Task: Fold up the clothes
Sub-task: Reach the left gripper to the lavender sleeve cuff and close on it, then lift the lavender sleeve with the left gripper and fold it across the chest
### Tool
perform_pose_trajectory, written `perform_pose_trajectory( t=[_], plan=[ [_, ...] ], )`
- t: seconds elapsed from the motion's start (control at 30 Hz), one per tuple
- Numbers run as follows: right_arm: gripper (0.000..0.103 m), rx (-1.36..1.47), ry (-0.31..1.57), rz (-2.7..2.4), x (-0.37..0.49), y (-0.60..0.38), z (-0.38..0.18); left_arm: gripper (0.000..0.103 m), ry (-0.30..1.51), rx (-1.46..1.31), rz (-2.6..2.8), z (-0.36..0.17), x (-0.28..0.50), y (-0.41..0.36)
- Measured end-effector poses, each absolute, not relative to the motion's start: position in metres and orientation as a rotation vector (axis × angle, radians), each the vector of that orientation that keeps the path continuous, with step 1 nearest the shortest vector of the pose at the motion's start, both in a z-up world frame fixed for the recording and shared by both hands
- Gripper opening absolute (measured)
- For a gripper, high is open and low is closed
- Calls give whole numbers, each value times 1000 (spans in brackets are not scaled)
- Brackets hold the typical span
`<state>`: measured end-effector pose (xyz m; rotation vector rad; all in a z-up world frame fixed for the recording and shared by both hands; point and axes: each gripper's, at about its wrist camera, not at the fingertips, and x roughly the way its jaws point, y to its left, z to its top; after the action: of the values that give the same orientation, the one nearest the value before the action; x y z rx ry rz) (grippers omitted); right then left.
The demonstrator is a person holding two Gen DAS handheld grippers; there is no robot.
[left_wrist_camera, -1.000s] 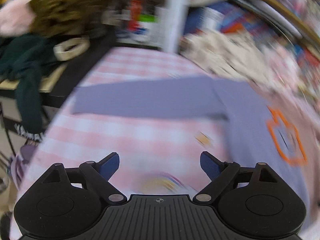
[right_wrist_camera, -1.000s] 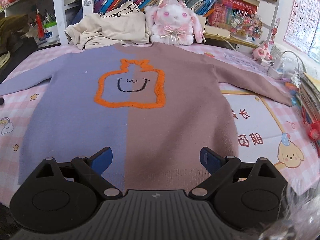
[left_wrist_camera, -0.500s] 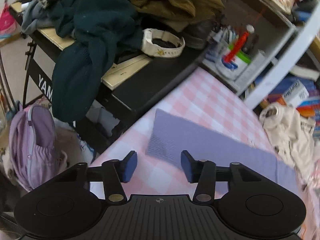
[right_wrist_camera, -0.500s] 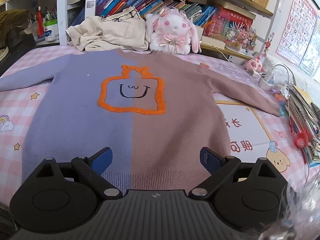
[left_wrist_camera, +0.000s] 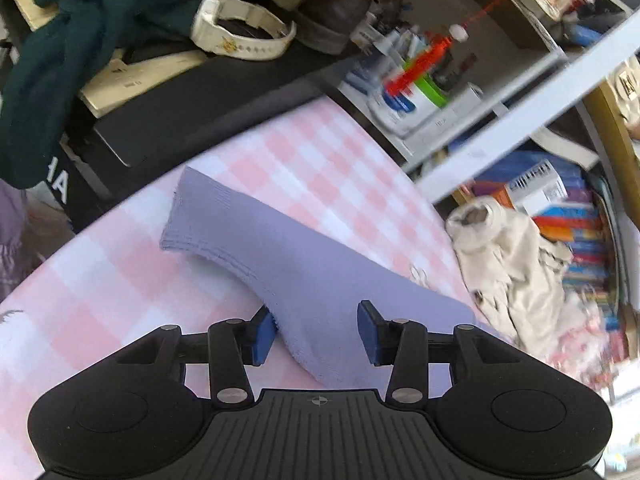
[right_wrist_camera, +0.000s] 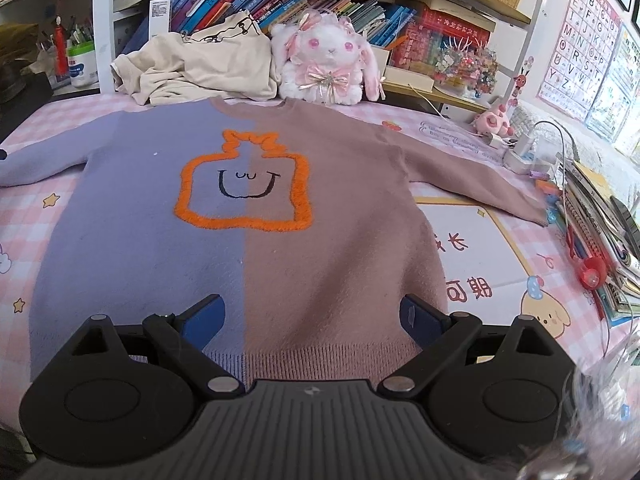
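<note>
Alphabet letters on wall poster; "长" on tablecloth.

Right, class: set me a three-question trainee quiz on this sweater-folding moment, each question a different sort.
1. True or false: the left gripper straddles the lilac sleeve, open.
2. What sits right behind the sweater collar? A) plush rabbit B) a kettle C) a shoe
3. Fill in: the outline on the sweater's chest is ____.

Key: 1 true; 2 A; 3 orange.
</note>
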<state>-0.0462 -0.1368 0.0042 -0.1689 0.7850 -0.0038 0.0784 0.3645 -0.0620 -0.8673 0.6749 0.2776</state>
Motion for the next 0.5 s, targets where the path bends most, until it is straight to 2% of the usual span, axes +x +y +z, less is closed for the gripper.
perform_pose_trajectory(
  t=[0.17,0.27,0.33,0.4,0.5],
  plan=[
    [95,-165,777,-24,-47,-144,6,40,644,-924,388,-63,70,382],
    [95,-148,784,-39,-45,-151,4,28,632,-946,441,-64,66,392],
    [95,-143,789,-38,-44,-154,3,10,628,-957,472,-65,63,397],
    [95,-149,790,-26,-43,-155,2,4,626,-962,483,-68,62,399],
    [95,-154,791,-5,-40,-160,0,3,643,-933,477,-63,65,396]
  ],
)
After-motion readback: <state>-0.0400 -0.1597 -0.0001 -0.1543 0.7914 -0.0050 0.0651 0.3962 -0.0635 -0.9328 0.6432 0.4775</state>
